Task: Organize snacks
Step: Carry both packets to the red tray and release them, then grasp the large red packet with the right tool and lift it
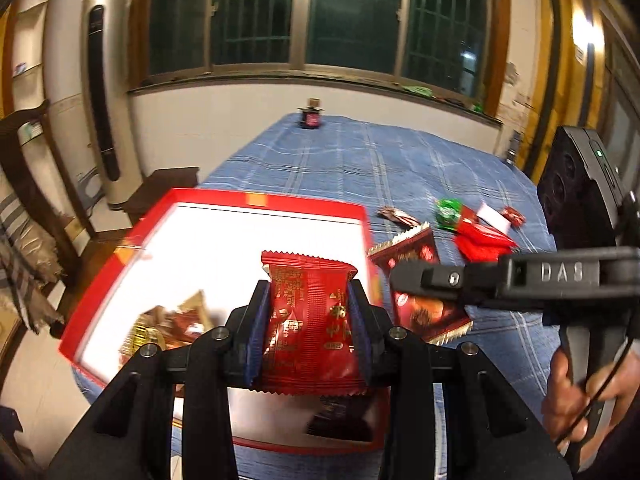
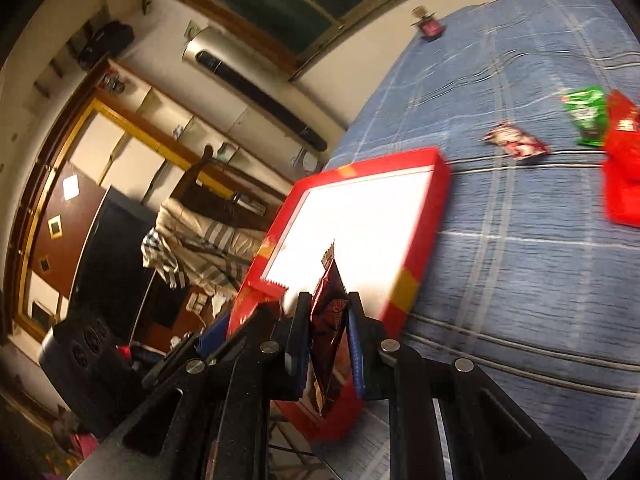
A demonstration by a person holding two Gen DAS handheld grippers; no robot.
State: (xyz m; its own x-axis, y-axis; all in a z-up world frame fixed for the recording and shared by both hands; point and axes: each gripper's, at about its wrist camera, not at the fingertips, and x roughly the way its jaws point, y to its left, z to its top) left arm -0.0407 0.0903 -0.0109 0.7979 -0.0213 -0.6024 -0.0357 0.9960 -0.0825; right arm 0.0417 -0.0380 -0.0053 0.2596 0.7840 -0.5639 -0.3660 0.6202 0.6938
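The left tool [image 1: 310, 312] is gripping a bright red snack packet [image 1: 310, 308] between its two blue pads, and the packet is standing upright, held above the red box [image 1: 256, 200]. This box has a white inside and is lying on the table [image 1: 360, 160], which is covered with a blue checked cloth. Inside the box, at about 8 o'clock from the held packet, some brown and gold snacks [image 1: 168, 328] are lying, but they are blurred.

The right tool [image 2: 329, 344] is clamping a dark red packet [image 2: 328, 328] edge-on between its pads, also above the red box [image 2: 408, 288], near the box's lower part in the right wrist view. In the left wrist view, the right tool [image 1: 400, 274] is reaching in from 3 o'clock, and a hand [image 1: 580, 400] is holding its handle at the lower right.

More snacks are lying loose on the cloth, well apart from the box: a green packet [image 1: 448, 212], a red pouch [image 1: 480, 240] just beside it, and a small dark striped packet [image 1: 396, 216] at about 1 o'clock from the left tool. A small dark red jar [image 1: 311, 116] is standing at the far edge of the table, at 12 o'clock.
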